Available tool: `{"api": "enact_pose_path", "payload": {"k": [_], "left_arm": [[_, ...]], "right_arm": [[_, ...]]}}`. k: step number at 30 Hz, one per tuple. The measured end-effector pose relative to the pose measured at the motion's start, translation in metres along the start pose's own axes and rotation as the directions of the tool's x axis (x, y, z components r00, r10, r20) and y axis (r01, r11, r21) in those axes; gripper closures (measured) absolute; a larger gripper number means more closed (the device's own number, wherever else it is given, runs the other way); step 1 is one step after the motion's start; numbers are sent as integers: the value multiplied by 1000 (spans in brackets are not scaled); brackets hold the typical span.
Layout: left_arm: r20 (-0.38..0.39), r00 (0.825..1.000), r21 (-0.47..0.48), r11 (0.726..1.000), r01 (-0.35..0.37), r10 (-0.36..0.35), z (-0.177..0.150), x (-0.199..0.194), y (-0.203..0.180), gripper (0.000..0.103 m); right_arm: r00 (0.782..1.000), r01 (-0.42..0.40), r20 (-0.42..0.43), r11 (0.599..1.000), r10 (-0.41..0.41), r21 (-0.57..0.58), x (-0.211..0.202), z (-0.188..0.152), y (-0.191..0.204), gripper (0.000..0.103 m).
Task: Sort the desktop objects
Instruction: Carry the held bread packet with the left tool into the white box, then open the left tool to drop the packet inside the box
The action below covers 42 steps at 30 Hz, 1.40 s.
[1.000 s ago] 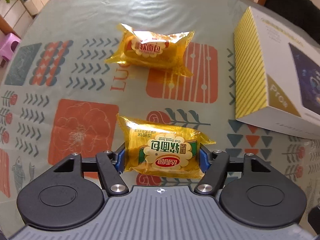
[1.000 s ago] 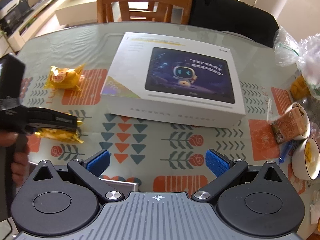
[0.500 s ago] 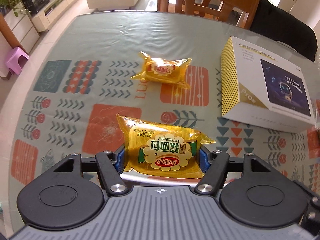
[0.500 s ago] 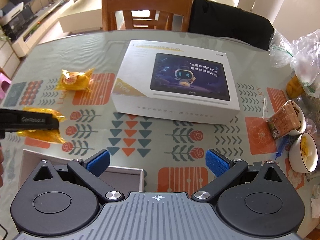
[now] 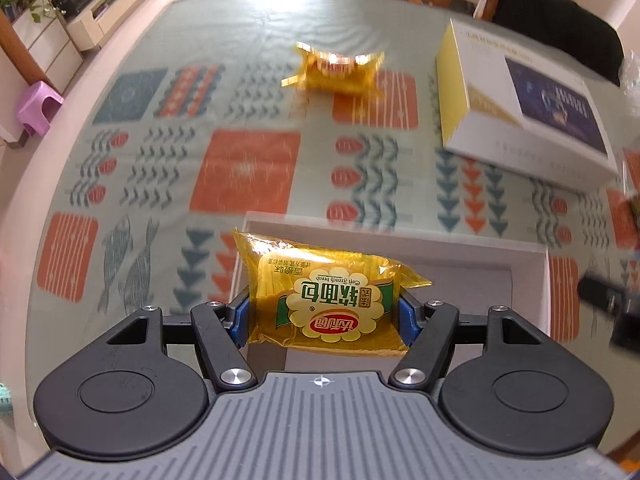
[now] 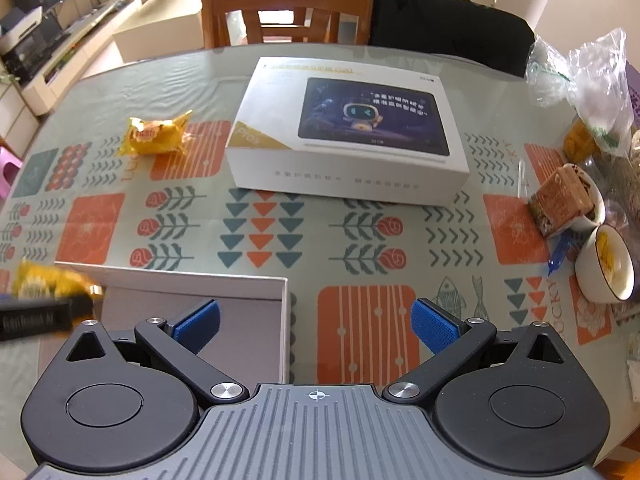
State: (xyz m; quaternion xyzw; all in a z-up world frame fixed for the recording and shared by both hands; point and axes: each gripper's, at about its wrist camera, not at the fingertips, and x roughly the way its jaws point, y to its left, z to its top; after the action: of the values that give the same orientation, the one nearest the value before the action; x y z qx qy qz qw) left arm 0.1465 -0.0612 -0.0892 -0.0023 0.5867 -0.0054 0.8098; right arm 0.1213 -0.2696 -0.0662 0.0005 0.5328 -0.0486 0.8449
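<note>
a yellow bread packet (image 5: 326, 298) is being clamped by the left gripper (image 5: 324, 318) above an open white box (image 5: 536, 264); the right gripper (image 6: 316, 320) is being held wide apart, gripping nothing.

Both wrist views face forward, sharing the white tray (image 5: 400, 240).

A yellow bread packet (image 5: 326, 300) sits clamped between the jaws, above the open white tray (image 5: 546, 280); a second packet (image 5: 338, 70) lies far ahead.
</note>
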Motion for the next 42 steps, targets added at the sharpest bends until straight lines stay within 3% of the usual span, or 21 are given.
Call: {"api": "enact_pose_path", "payload": {"k": [10, 23, 31, 37, 42], "left_arm": [[-69, 998, 34, 999, 0, 2, -41, 15, -3, 19], [-168, 986, 21, 1000, 20, -16, -63, 43, 2, 19], [-161, 987, 23, 1000, 5, -1, -65, 57, -1, 18], [-155, 988, 33, 999, -7, 12, -64, 60, -6, 9], [-143, 990, -13, 1000, -11, 9, -61, 53, -1, 0]], "right_arm": [[1000, 10, -11, 1000, -10, -14, -2, -8, 10, 0], [999, 22, -26, 999, -23, -33, -5, -19, 22, 0], [999, 29, -31, 998, -31, -53, -8, -25, 29, 0], [999, 40, -32, 998, -41, -58, -9, -27, 27, 0], [998, 44, -33, 998, -46, -43, -9, -28, 20, 0]]}}
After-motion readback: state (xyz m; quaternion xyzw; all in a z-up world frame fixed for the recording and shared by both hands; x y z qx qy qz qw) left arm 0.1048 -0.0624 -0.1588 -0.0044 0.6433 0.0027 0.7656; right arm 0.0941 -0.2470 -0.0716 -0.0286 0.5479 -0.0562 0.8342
